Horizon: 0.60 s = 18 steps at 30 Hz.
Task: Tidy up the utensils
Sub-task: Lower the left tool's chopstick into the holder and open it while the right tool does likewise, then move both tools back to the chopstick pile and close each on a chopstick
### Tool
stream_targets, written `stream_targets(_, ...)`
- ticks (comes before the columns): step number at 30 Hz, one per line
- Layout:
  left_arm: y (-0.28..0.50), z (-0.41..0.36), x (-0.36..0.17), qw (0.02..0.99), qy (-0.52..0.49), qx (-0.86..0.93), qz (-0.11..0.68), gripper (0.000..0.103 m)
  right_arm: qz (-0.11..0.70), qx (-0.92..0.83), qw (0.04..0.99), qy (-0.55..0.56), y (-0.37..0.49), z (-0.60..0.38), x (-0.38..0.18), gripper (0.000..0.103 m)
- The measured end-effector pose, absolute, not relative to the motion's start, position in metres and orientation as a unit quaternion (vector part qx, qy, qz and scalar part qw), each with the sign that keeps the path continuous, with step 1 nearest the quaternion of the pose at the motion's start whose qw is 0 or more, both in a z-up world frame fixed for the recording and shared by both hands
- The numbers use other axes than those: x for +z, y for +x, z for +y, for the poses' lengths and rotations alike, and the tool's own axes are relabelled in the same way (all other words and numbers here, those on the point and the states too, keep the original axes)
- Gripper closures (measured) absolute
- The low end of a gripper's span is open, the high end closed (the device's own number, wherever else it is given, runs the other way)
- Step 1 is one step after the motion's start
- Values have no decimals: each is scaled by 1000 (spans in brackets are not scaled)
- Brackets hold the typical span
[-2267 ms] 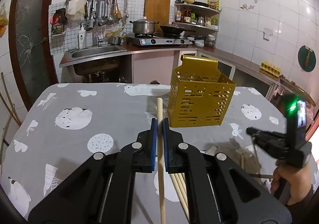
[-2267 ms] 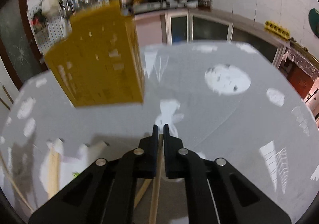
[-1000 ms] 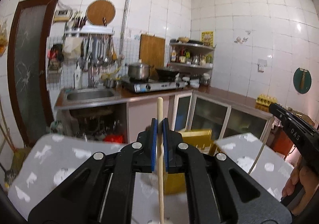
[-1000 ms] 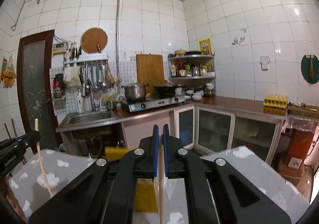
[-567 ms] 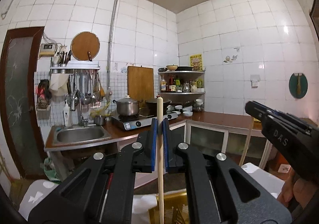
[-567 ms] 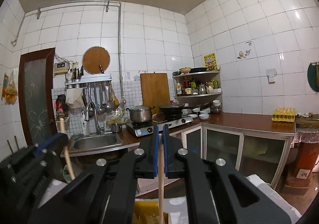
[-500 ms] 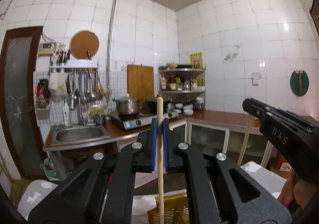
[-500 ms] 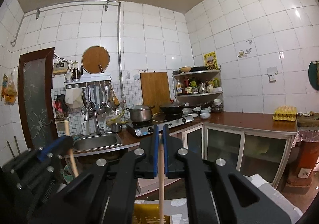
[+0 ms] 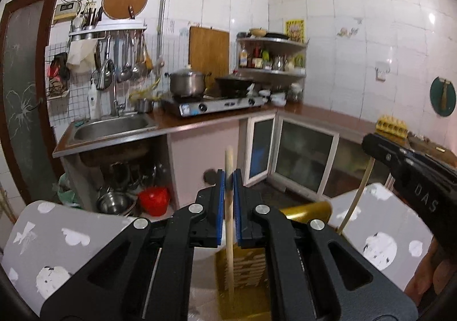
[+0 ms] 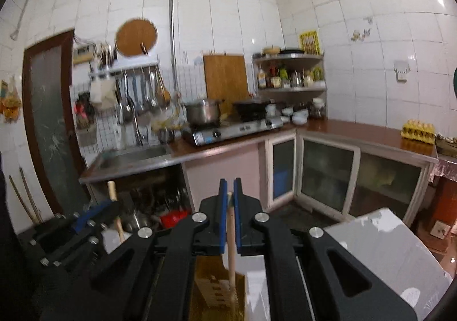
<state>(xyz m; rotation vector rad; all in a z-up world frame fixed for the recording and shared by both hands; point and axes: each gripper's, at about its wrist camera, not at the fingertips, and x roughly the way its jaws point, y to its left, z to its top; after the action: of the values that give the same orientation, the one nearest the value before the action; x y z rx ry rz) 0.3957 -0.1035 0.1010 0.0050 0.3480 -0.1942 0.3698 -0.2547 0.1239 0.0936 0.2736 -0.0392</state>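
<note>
Above the yellow slotted holder (image 9: 245,272), which stands on the grey patterned table (image 9: 65,238) well in from its far edge, two wooden sticks are held upright: one (image 9: 228,206) is clamped in the nearly shut jaws of the left gripper (image 9: 227,206), the other (image 10: 230,235) in the fully shut jaws of the right gripper (image 10: 228,215). The insertion step is judged to be in hand, and lowering of each stick into the holder's mouth before release is called for next. Little room is left between the grippers, so the holder's rim could be struck
</note>
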Motion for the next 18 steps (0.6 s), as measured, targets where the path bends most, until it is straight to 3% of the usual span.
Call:
stream_targets(3,385,-91,112,981,-2,-85,173,69,156,-32,987,24,367,-255,123,97)
stream_targets(5,369,-81,127,985,-5,-72,158,47,164,-46,985,19,359,-261,128,88)
stream_targets(7,355,-71,142,987,-5,-62,147,38,164,-58,985,22,345,-267,136,43)
stream_targets(11,313,-42,169,991,-21,-39,127,10,174,-74,982,16,306,-272,149,42)
stream_targets(13,291,-30,172,992,-26,-31,119,5,188,-81,979,20,287,-273,148,42)
stream_targets(18,254,-18,154,990,-11,0,144,5,251,-79,964,31,256,-268,112,42)
